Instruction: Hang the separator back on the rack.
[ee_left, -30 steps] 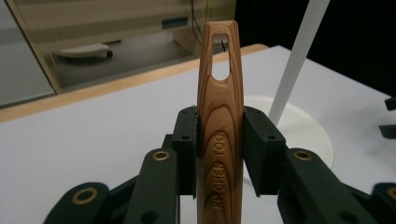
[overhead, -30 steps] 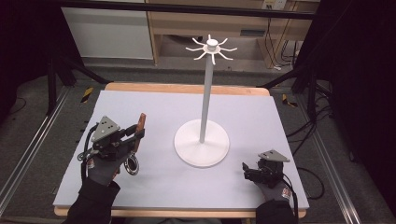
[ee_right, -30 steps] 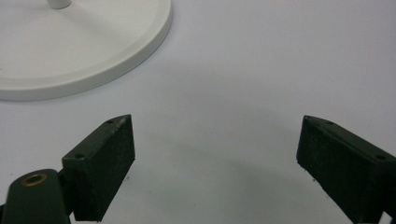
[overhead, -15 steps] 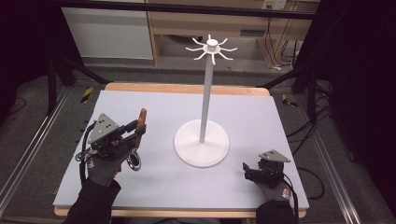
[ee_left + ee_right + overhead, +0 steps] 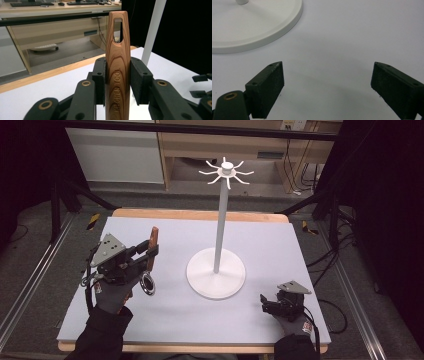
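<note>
1. Left tongs [image 5: 149, 251] — closed on the wooden handle [image 5: 118, 67] of a kitchen utensil [image 5: 150, 262]; in the left gripper view the two black pads press the handle from both sides.
2. Handle is upright in the grip, hanging slot at the top, "KITCHEN TOOL" printed along the grain.
3. In the high view the utensil is clear of the tabletop [image 5: 175, 320], over its left half; the handle points up and away from the person, and a round metal end [image 5: 147, 284] hangs below the tongs.
4. White stand [image 5: 216, 270] — round base at the middle of the tabletop, a thin pole, a ring of hooks [image 5: 227, 171] at the top. The utensil is to the left of the base, not touching it.
5. Right tongs [image 5: 327, 85] — open, jaws wide apart with bare tabletop between them, nothing gripped.
6. Right gripper sits low at the near right of the tabletop; the stand's base is just ahead of it in the right gripper view.
</note>
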Demonstrator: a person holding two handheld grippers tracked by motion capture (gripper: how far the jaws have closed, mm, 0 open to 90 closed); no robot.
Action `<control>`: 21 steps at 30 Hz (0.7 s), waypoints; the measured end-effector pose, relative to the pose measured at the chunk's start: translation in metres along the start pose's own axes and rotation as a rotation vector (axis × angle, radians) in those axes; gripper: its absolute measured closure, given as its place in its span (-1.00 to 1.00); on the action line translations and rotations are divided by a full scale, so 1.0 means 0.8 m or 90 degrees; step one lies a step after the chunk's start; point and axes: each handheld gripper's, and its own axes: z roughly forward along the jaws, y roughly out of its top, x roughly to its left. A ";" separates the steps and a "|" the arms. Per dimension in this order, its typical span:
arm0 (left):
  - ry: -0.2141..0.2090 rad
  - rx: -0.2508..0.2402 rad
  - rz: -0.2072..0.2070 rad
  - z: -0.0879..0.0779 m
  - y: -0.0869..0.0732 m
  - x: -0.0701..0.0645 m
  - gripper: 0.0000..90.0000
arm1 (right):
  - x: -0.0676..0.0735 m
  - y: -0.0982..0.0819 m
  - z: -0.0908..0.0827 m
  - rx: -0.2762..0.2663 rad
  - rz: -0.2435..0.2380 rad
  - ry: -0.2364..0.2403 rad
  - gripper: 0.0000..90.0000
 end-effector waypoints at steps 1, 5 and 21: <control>0.000 -0.003 0.000 0.000 0.002 0.000 0.50 | 0.000 0.000 0.000 0.000 -0.001 0.001 -0.74; -0.006 -0.014 0.000 0.000 0.010 -0.003 0.50 | 0.001 0.000 0.000 0.001 -0.003 -0.001 -0.74; -0.024 -0.033 0.010 0.014 0.039 -0.019 0.50 | 0.001 0.000 0.001 0.002 -0.004 -0.001 -0.74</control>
